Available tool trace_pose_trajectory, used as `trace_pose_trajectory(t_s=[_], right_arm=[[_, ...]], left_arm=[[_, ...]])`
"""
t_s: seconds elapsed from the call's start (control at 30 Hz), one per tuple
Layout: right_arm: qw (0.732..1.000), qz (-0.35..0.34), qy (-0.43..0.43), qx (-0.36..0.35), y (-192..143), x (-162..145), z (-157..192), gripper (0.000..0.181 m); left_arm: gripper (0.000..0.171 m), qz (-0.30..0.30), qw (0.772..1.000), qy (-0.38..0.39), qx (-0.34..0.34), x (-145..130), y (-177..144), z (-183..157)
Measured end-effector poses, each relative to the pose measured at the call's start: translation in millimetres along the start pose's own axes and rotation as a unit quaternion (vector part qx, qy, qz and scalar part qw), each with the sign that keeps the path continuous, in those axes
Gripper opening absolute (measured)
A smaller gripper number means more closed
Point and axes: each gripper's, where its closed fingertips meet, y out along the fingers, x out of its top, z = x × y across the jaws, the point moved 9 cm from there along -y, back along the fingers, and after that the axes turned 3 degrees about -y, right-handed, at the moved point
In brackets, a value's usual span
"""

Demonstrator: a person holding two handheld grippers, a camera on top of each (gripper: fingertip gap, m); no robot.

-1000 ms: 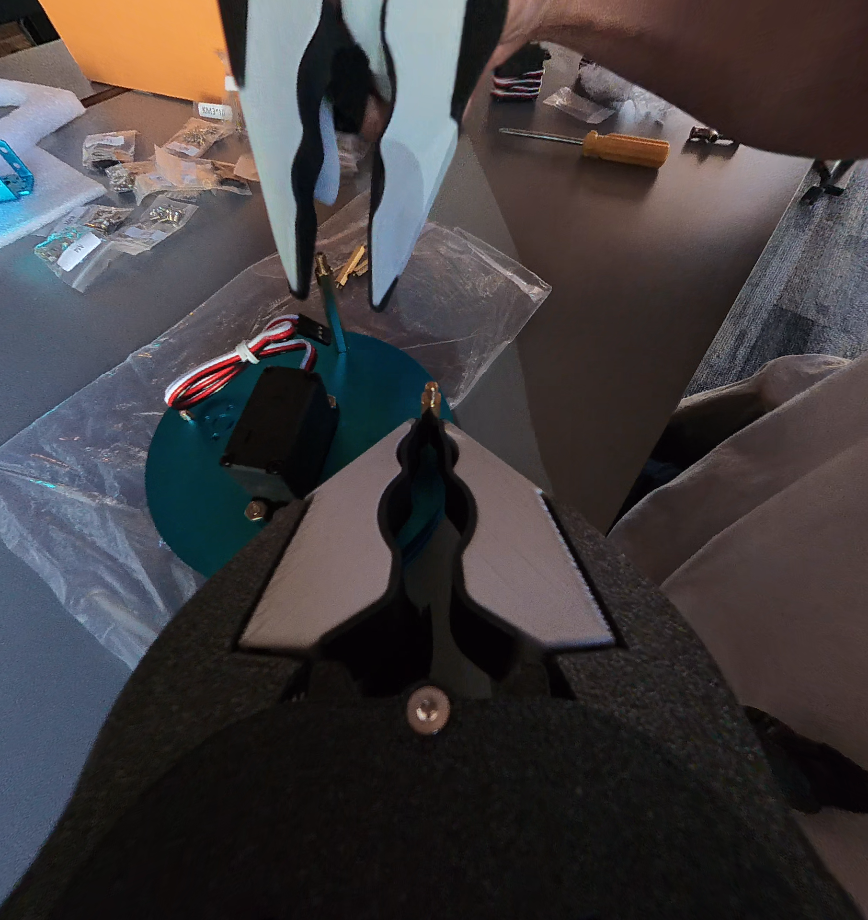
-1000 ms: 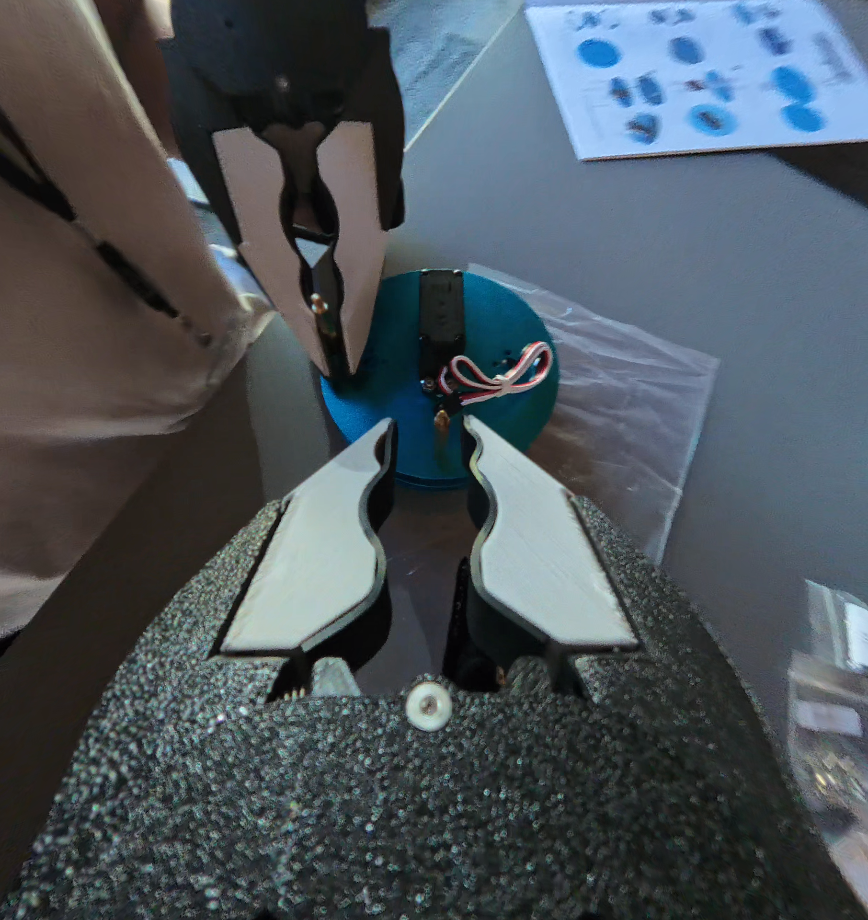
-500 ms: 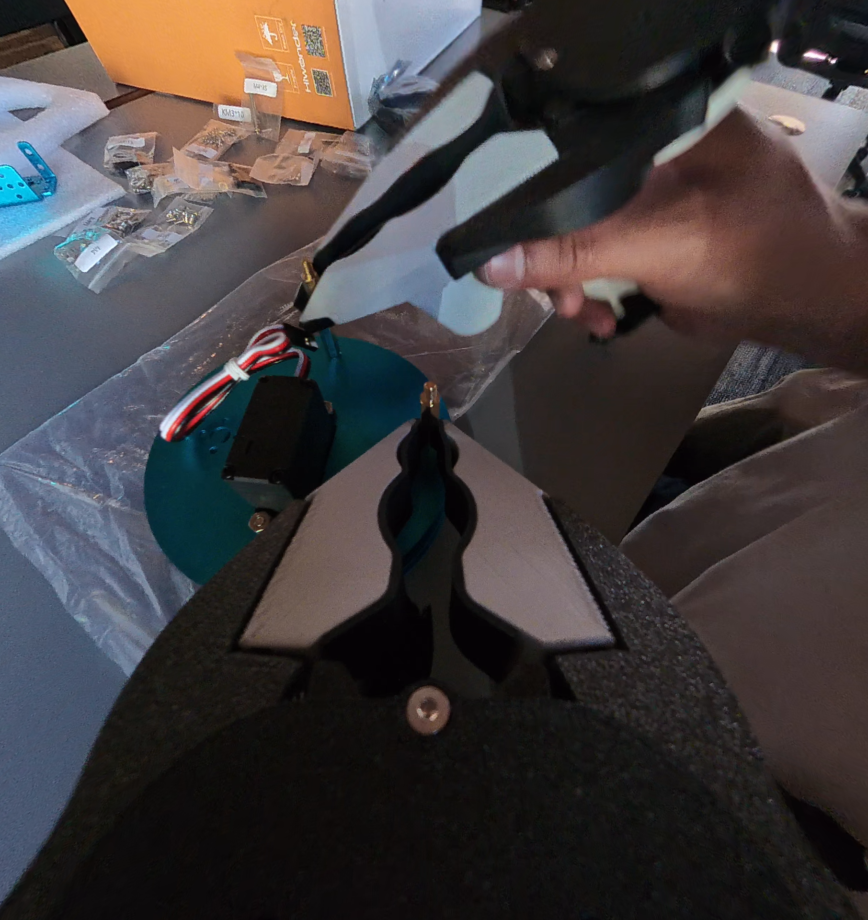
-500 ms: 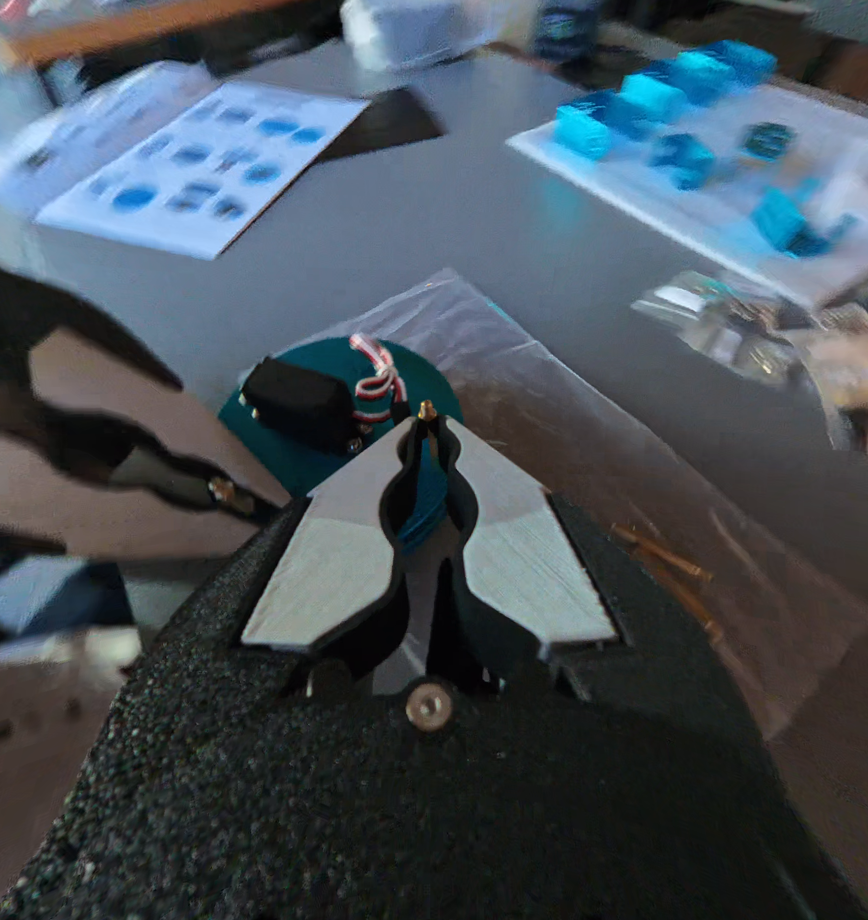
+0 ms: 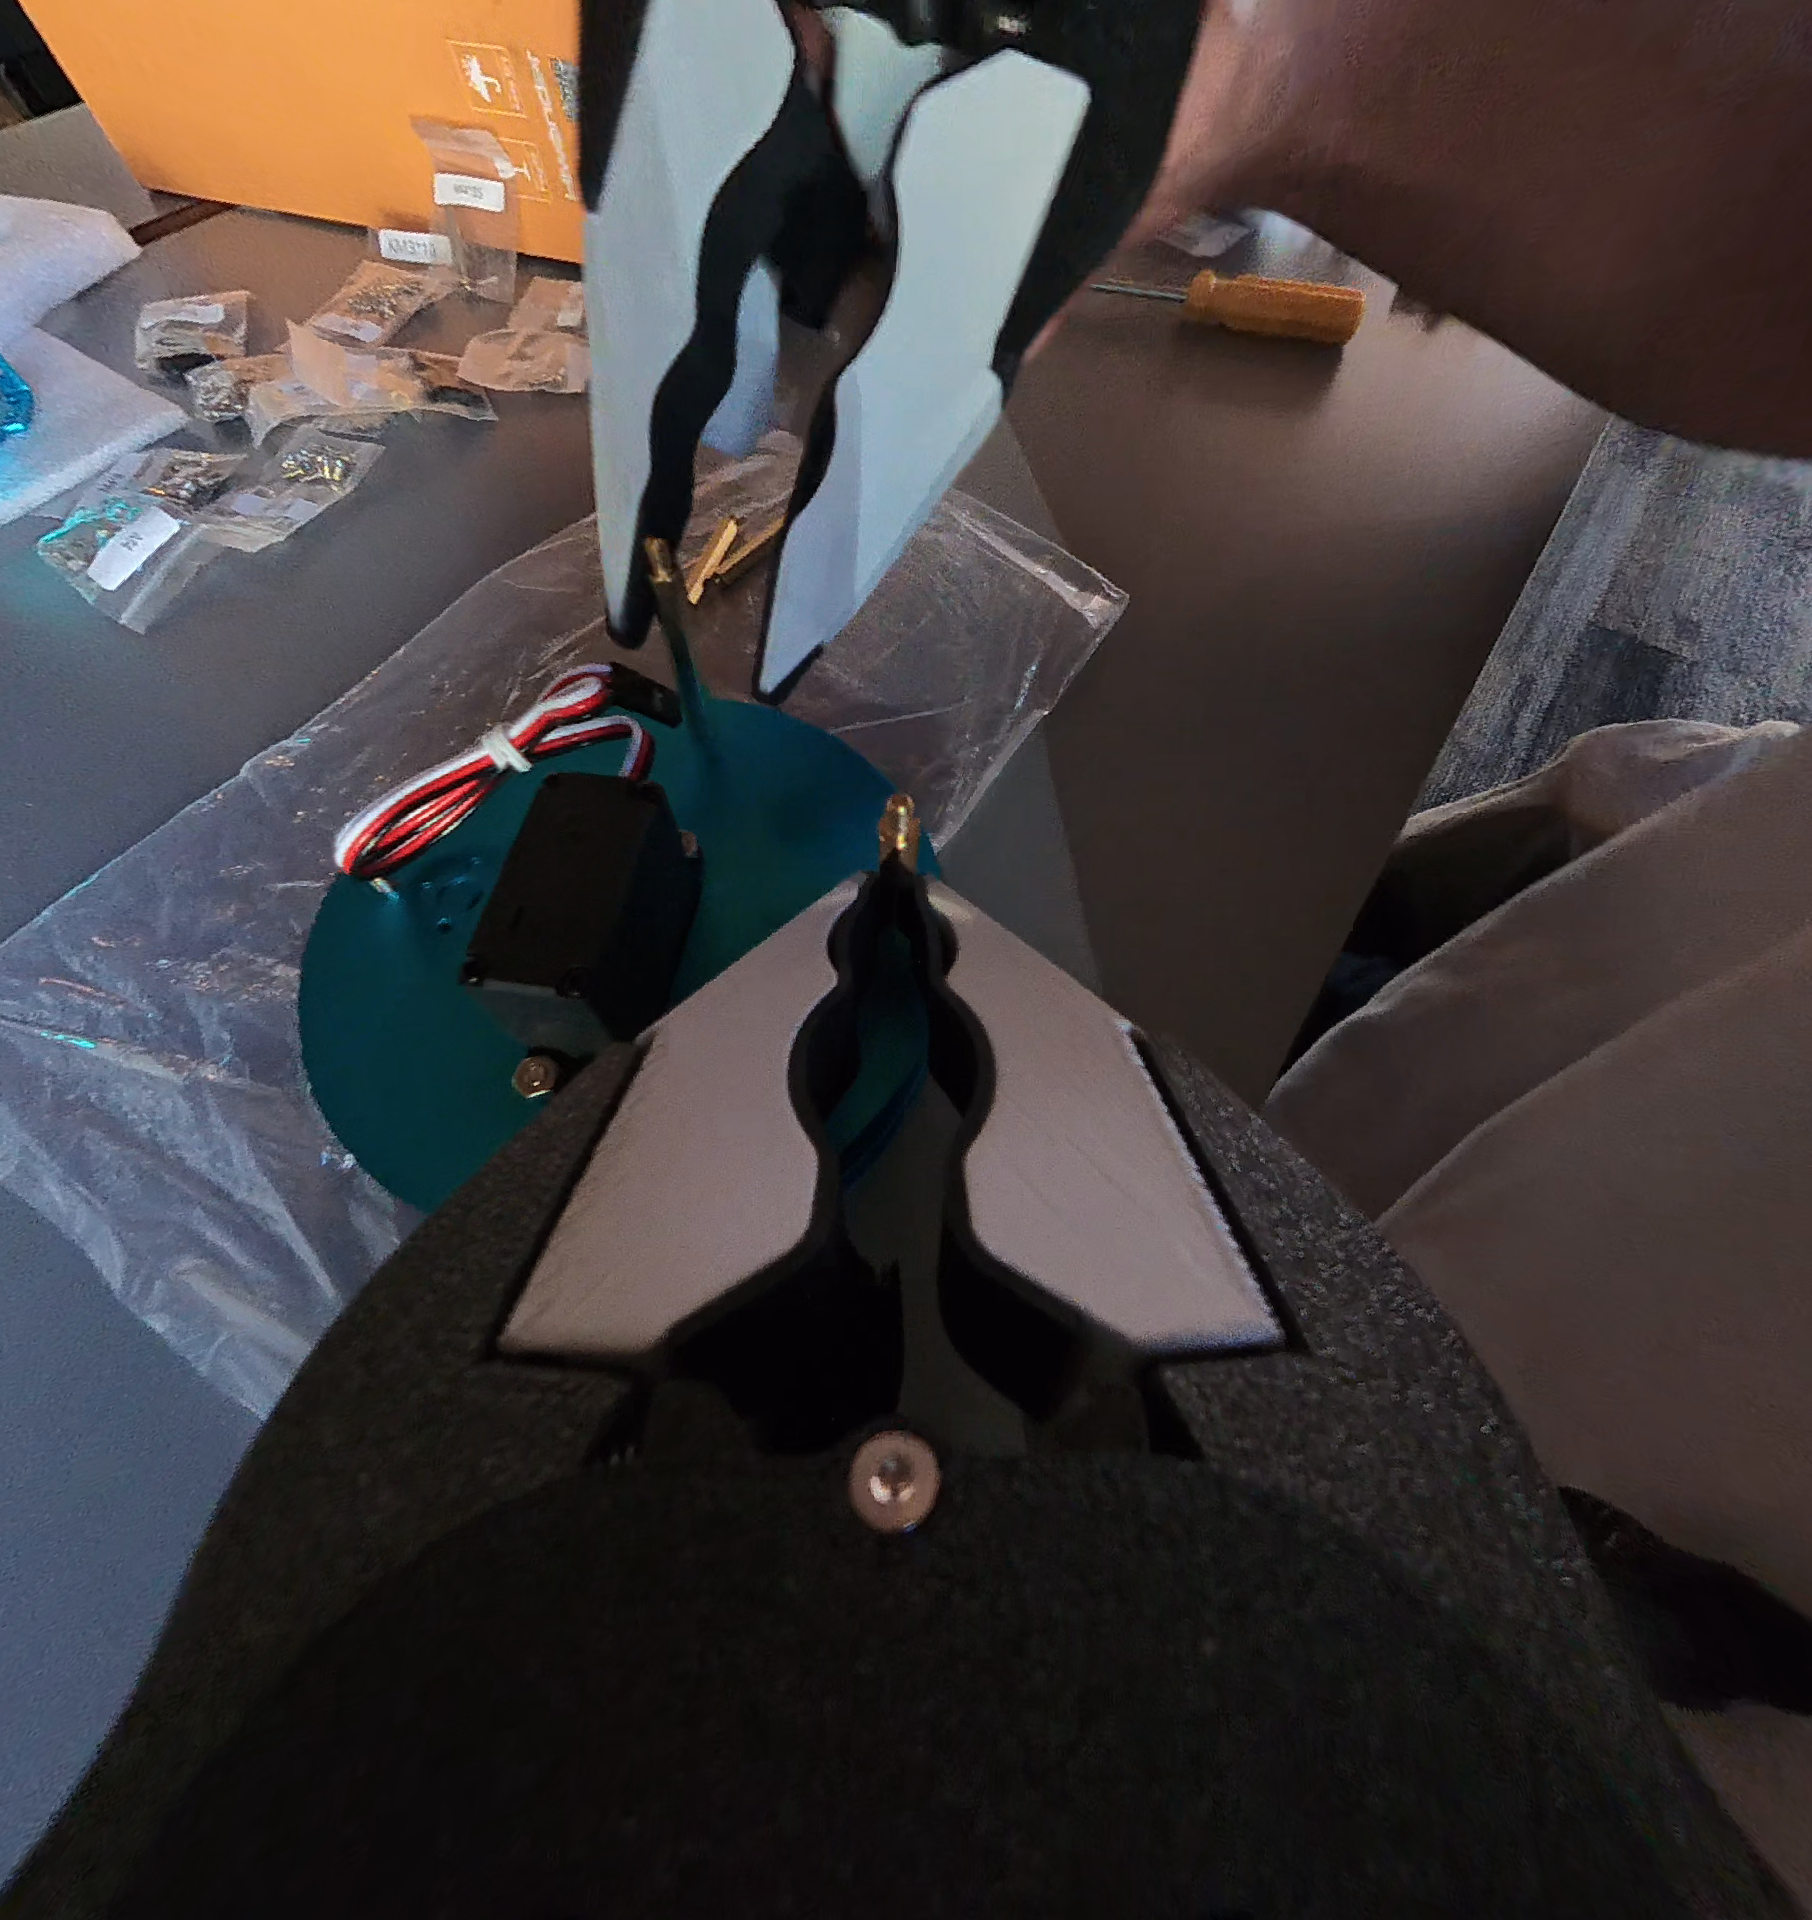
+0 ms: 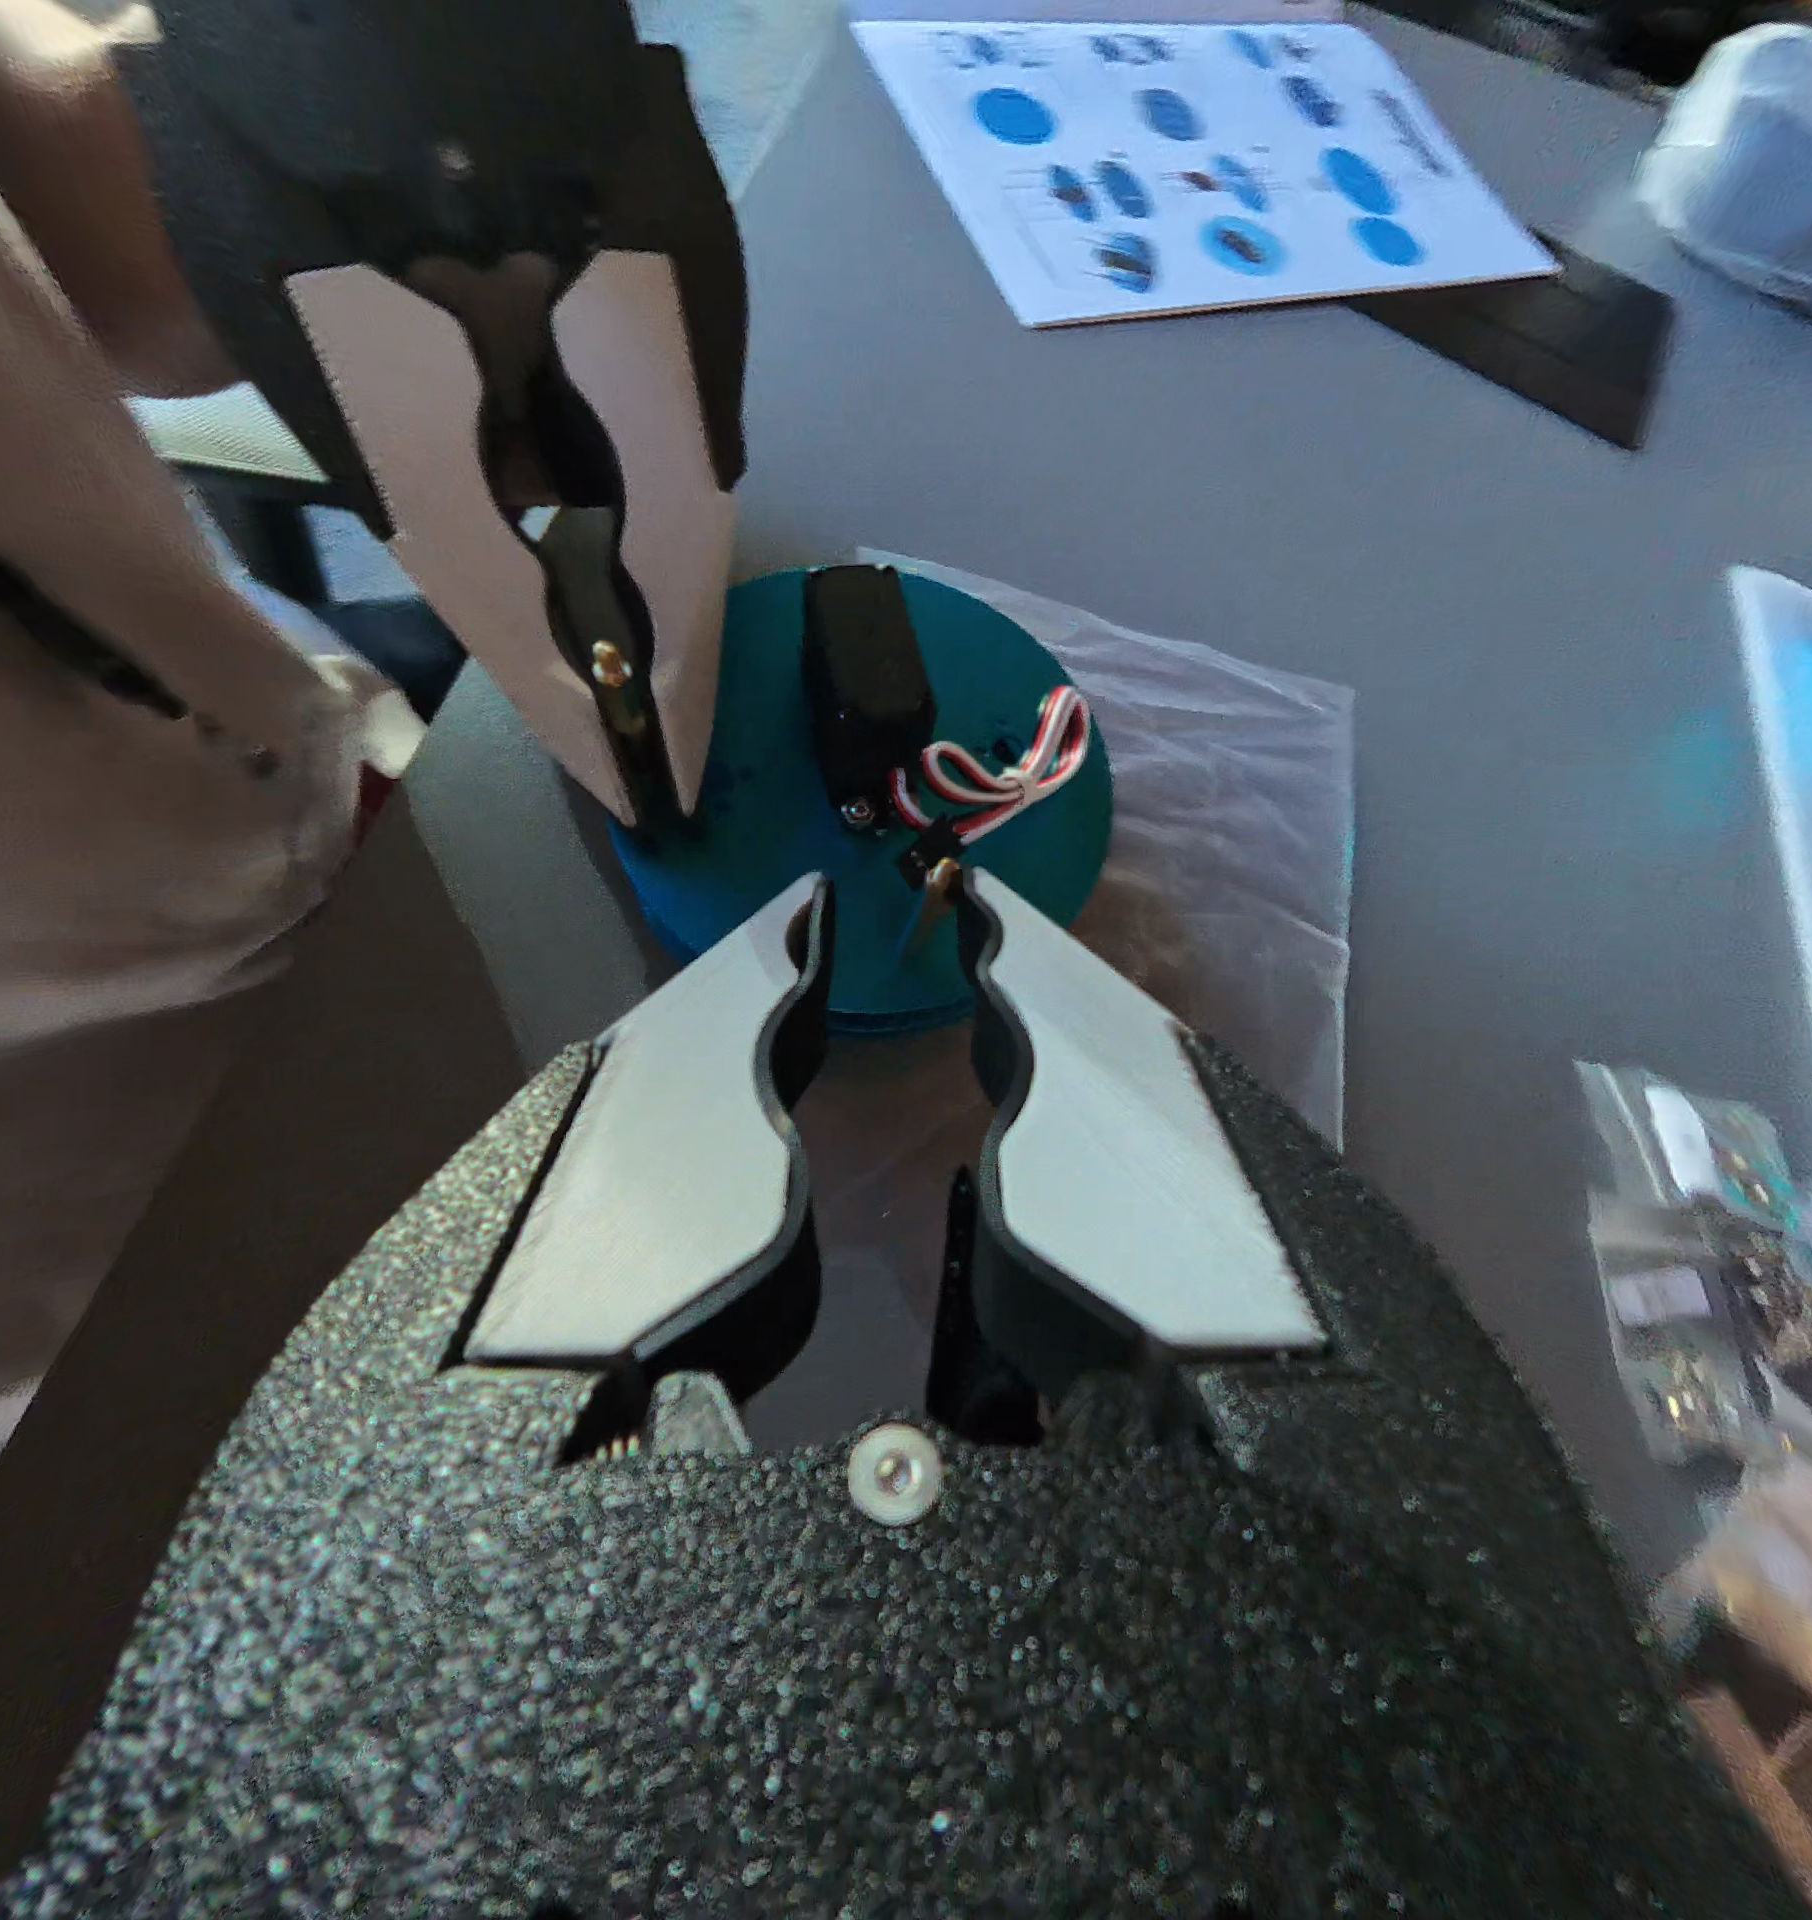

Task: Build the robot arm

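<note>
Left hand-held gripper [image 5: 894, 883]: jaws pinched shut on an upright brass standoff post [image 5: 897, 831] at the near edge of the round teal metal disc [image 5: 777, 790]. On the disc sits a black servo block [image 5: 580, 894] with a red-white-black lead [image 5: 486, 769].

Right hand-held gripper [image 6: 894, 883]: jaws narrowly apart around a second upright brass post [image 6: 941, 878]. It's close to one finger, but I can't tell if they touch.

Two spare brass posts [image 5: 720, 556] lie loose on the clear plastic bag [image 5: 154, 987] on the table [image 5: 1245, 623].

Small white printed labels [image 5: 469, 193] sit on clear plastic bags near the table's far edge; an orange cardboard box [image 5: 289, 114] bears printed marks.
</note>
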Motion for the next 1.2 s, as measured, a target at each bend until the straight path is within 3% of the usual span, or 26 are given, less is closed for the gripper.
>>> trace_pose_trajectory(t_s=[0.13, 0.23, 0.37, 0.47, 0.53, 0.6, 0.63, 0.7, 0.83, 0.9, 1.0, 1.1, 1.2], right_arm=[[0.998, 0.008, -0.014, 0.062, 3, 0, -17, 0.005], [0.998, 0.0, 0.051, 0.033, 3, -3, -17, 0.005], [0.978, -0.004, 0.145, -0.152, 6, -1, 9, 0.004], [0.911, -0.006, 0.247, -0.33, 19, 7, 29, 0.004], [0.868, -0.033, 0.299, -0.395, 26, 9, 38, 0.004], [0.859, -0.034, 0.313, -0.405, 27, 10, 39, 0.004], [0.866, -0.031, 0.309, -0.392, 25, 10, 38, 0.004], [0.906, -0.034, 0.267, -0.326, 18, 10, 35, 0.015], [0.984, 0.03, 0.103, -0.145, -3, 1, 23, 0.036], [0.993, 0.065, 0.007, -0.094, -9, -2, 12, 0.037], [0.997, 0.039, -0.069, 0.004, -9, 4, -2, 0.025], [0.992, 0.014, -0.053, 0.111, -5, 3, -16, 0.023], [0.99, 0.002, -0.054, 0.131, 1, -3, -27, 0.016]], left_arm=[[0.006, 0.003, 1.0, 0.0, -0.008, 0, 0, 1], [0.006, 0.003, 1.0, -0.003, 0.005, 2, 2, 0], [0.005, 0.003, 1.0, -0.011, 0.023, 3, 5, -2], [0.005, 0.003, 0.999, -0.018, 0.038, 5, 8, -3], [0.005, 0.004, 0.999, -0.02, 0.037, 5, 8, -4], [0.005, 0.003, 0.999, -0.02, 0.032, 4, 7, -4], [0.005, 0.002, 0.999, -0.02, 0.031, 4, 6, -4], [0.005, 0.0, 0.999, -0.021, 0.029, 3, 5, -4], [0.007, -0.002, 1.0, -0.016, 0.02, 1, 3, -4], [0.006, 0.0, 1.0, -0.014, 0.014, 0, 1, -4], [0.006, 0.003, 1.0, -0.012, 0.007, 0, 0, -3], [0.004, 0.004, 1.0, -0.014, 0.003, 0, 0, -2], [0.004, 0.003, 1.0, -0.015, 0.005, 0, 1, -3]])
